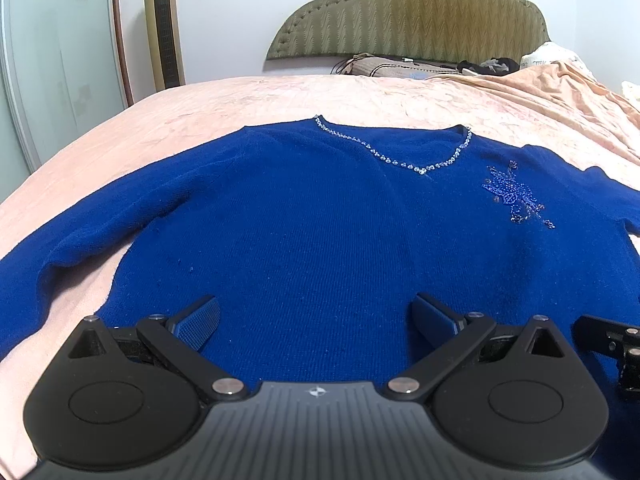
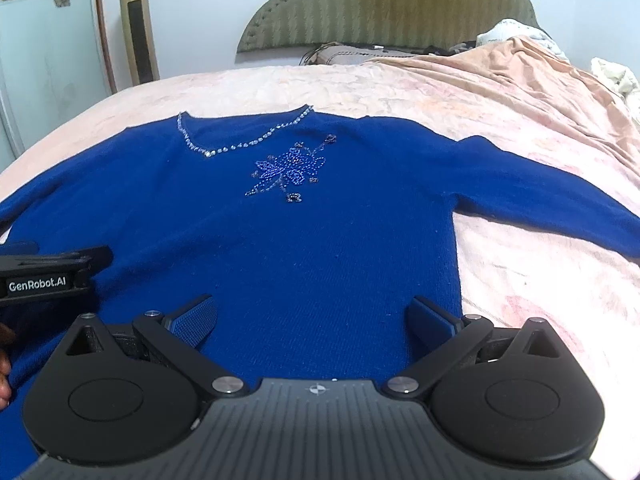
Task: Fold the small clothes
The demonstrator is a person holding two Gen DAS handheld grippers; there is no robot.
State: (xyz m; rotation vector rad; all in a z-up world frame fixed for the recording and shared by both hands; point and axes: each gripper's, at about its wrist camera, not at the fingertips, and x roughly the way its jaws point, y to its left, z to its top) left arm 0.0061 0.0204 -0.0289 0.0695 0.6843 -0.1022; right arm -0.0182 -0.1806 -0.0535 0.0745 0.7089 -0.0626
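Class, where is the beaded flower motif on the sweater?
The beaded flower motif sits on the blue sweater chest, just right of the rhinestone neckline.

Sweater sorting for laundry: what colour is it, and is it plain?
Deep blue sweater, with clear beads along the neckline and a beaded flower; right wrist view shows it best.

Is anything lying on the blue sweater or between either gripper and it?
Nothing visible: the blue sweater lies flat on the bedspread, with the left gripper and right gripper open directly over its lower part.
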